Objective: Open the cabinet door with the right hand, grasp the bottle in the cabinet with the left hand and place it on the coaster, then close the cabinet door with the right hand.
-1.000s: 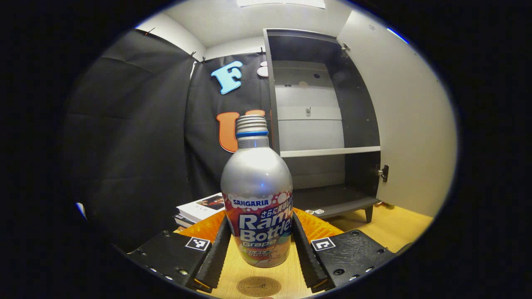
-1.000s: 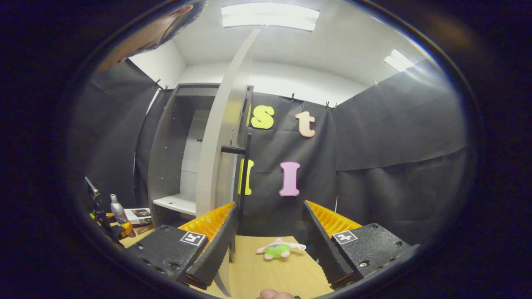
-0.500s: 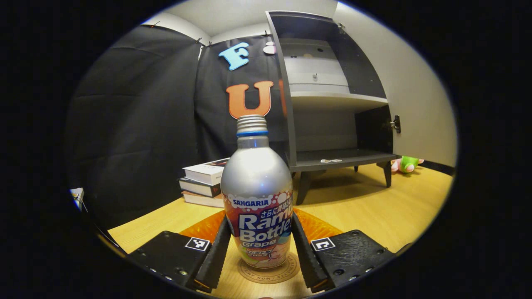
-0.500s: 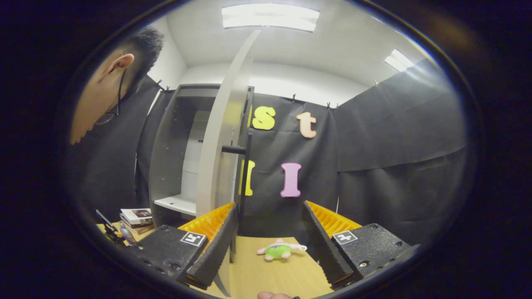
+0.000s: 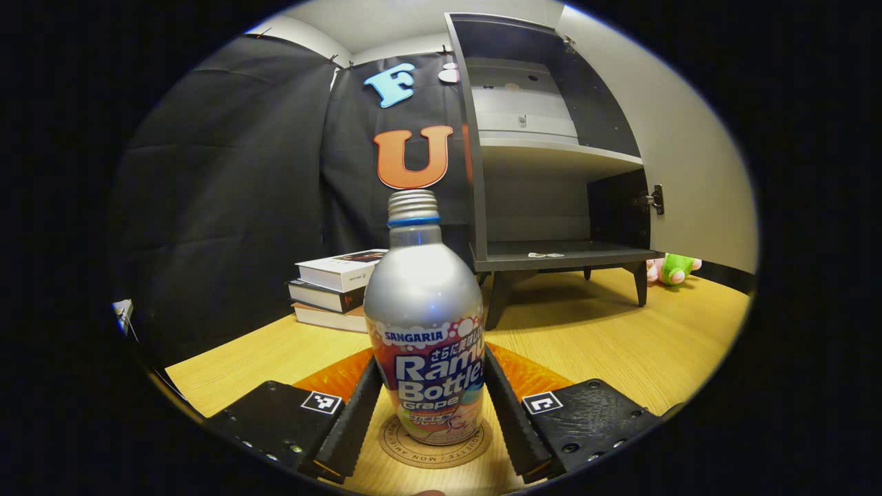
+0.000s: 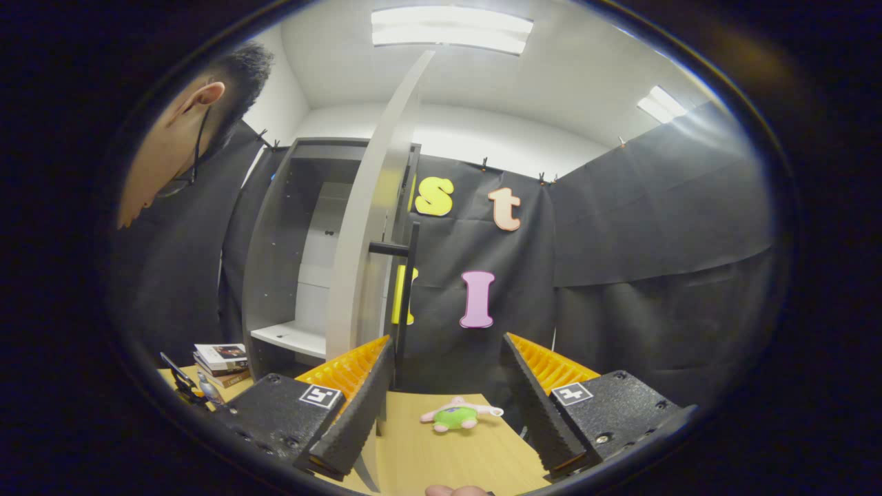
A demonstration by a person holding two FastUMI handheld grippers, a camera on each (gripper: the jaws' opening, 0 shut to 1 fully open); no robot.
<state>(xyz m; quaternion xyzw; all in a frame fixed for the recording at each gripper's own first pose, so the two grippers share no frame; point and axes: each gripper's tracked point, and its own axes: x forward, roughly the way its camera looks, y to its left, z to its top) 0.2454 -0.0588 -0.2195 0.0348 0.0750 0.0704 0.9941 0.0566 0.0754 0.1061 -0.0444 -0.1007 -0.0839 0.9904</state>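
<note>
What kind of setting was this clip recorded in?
Most likely a staged recording booth, not a real home: black cloth wall on all sides, a small dark open-door cabinet standing on a light wooden tabletop, and ceiling light panels.

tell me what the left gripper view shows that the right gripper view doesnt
Left gripper view: the left gripper shut on the bottle, standing on the coaster.
Right gripper view: the right gripper open, the door handle, and a person's head.
Both: the open cabinet, its door, the stacked books and the green plush toy.
</note>
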